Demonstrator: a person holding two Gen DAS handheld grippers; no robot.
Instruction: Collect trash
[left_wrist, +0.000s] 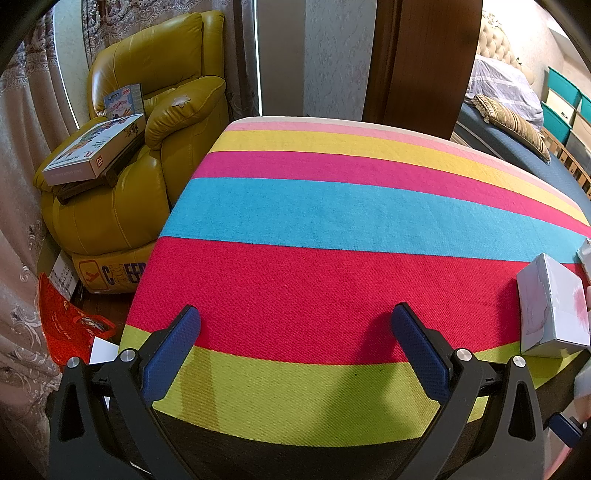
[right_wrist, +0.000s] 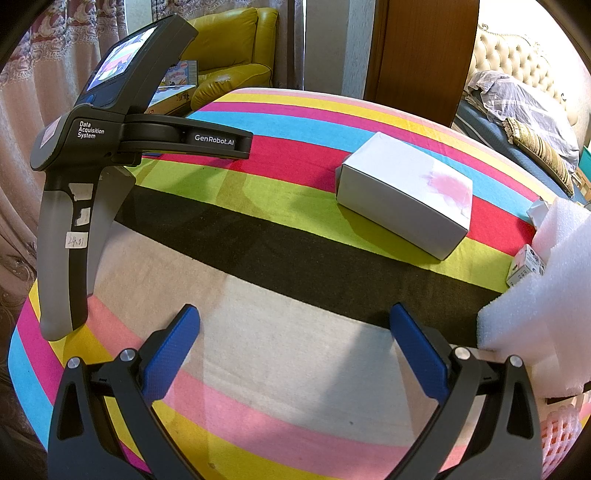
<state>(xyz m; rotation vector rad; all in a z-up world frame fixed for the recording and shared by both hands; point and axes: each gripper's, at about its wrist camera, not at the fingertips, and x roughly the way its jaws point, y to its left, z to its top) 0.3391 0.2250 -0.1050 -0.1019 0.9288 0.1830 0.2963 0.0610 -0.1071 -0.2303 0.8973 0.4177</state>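
My left gripper (left_wrist: 295, 314) is open above the red stripe of the striped tablecloth (left_wrist: 332, 206), with nothing between its blue fingers. A white box with a pink smudge (left_wrist: 550, 306) lies to its right at the table edge. My right gripper (right_wrist: 295, 314) is also open and empty, over the pale stripe. The same white box (right_wrist: 402, 192) lies ahead of it and to the right. White foam packing (right_wrist: 546, 314) sits close by the right finger. A small printed carton (right_wrist: 526, 266) and pink foam netting (right_wrist: 561, 428) lie at the far right.
The left tool's grey handle (right_wrist: 62, 258) stands over the table's left side. A yellow armchair (left_wrist: 147, 147) holding flat boxes (left_wrist: 92, 151) is off the table's left edge. A red bag (left_wrist: 70, 328) lies on the floor. A bed with pillows (right_wrist: 535, 122) is at the back right.
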